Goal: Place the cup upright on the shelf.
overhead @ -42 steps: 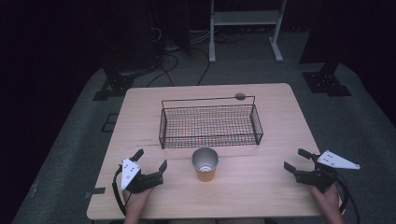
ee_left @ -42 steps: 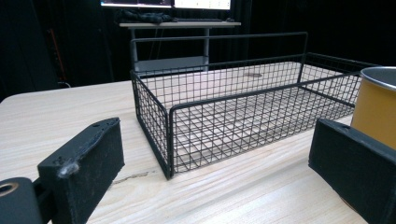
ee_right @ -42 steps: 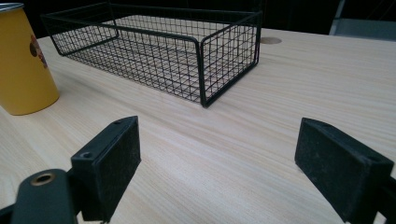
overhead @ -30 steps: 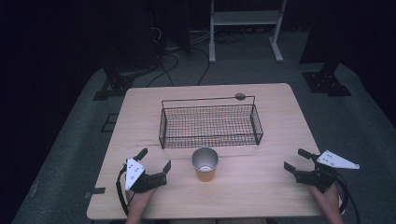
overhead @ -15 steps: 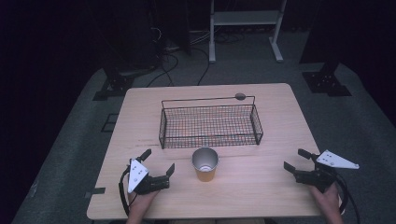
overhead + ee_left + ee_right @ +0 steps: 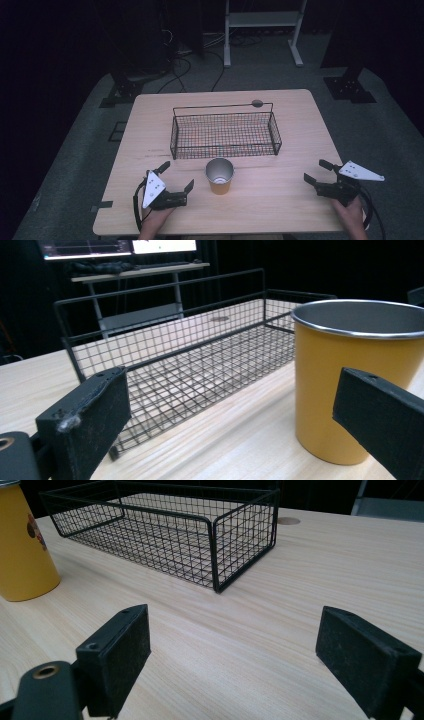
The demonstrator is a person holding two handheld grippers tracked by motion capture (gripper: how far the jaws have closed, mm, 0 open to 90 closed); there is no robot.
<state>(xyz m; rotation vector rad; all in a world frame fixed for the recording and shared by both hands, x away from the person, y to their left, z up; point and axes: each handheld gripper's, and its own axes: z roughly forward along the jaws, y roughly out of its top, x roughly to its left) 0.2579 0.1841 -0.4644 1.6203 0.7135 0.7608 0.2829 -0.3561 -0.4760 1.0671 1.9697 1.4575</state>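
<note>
Yellow cup (image 6: pixel 219 177) stands upright on the wooden table (image 6: pixel 295 120), open mouth up, steel-coloured rim and inside, vertical axis. It sits just in front of the wire basket (image 6: pixel 225 132), on the person's side, about level with the middle of the basket's near long wall, close to it but apart.

Basket: black mesh, rectangular, long axis running left-right across the table, thin handle bar over its far edge. Nothing visible inside it.

Left gripper (image 6: pixel 176 181) is to the left of the cup, near it, jaws spread wide and gripping nothing. In the left gripper view the cup (image 6: pixel 356 375) is partly behind the right-hand jaw, not between the two; the basket (image 6: pixel 185 360) runs off beyond it.

Right gripper (image 6: pixel 317 171) is well to the right of the cup, near the table's right edge, jaws also wide apart with only bare wood between them. Right gripper view has the cup (image 6: pixel 22 545) at far left, a dark mark on its side, with a basket (image 6: pixel 165 530) corner ahead.
</note>
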